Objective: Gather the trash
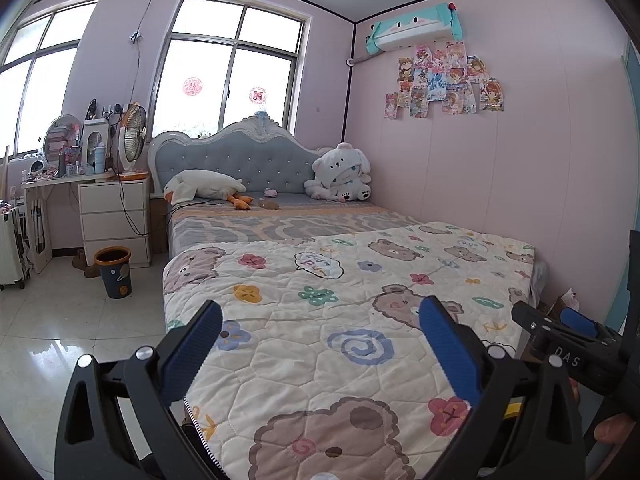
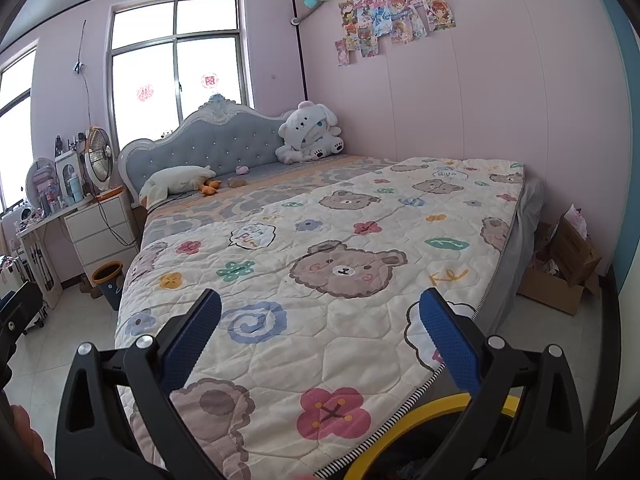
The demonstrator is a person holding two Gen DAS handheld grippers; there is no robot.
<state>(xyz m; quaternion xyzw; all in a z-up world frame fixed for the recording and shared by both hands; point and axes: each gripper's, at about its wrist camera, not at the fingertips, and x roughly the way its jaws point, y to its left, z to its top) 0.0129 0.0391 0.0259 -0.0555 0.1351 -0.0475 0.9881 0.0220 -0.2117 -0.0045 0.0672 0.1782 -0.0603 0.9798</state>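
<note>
Left wrist view, from left to right. A white ribbed suitcase (image 1: 12, 246) stands at the far left on the pale glossy tiled floor (image 1: 72, 332). Beside it, a white dressing table (image 1: 60, 182) carries a round mirror, bottles and a round orange-rimmed fan (image 1: 130, 136), next to a white three-drawer cabinet (image 1: 114, 216). On the floor in front of the cabinet stands a dark blue waste bin with an orange rim (image 1: 114, 272), upright, near the bed's left edge. The bed with a grey-blue tufted headboard (image 1: 236, 156) bears a cream quilt printed with bears and flowers (image 1: 340, 320). By the headboard lie a white goose plush (image 1: 200, 188) and, toward the wall, a seated white bear-like plush (image 1: 340, 174). The left gripper (image 1: 320, 342), black with blue ribbed pads, hangs over the quilt's near end, its fingers wide apart and holding nothing. At the right edge, the right gripper (image 1: 560, 330) shows from the side; a cluster of posters (image 1: 444, 80) hangs on the pink wall.

Right wrist view, from left to right. The same waste bin (image 2: 108, 282) stands at the bed's left side. The right gripper (image 2: 320, 340) hovers over the quilt (image 2: 340, 240), fingers spread, empty. A yellow-rimmed round object (image 2: 404, 428) lies below it at the bed's foot. An open brown cardboard box (image 2: 560, 268) holding crumpled scraps sits on the floor in the right corner, between bed and wall.
</note>
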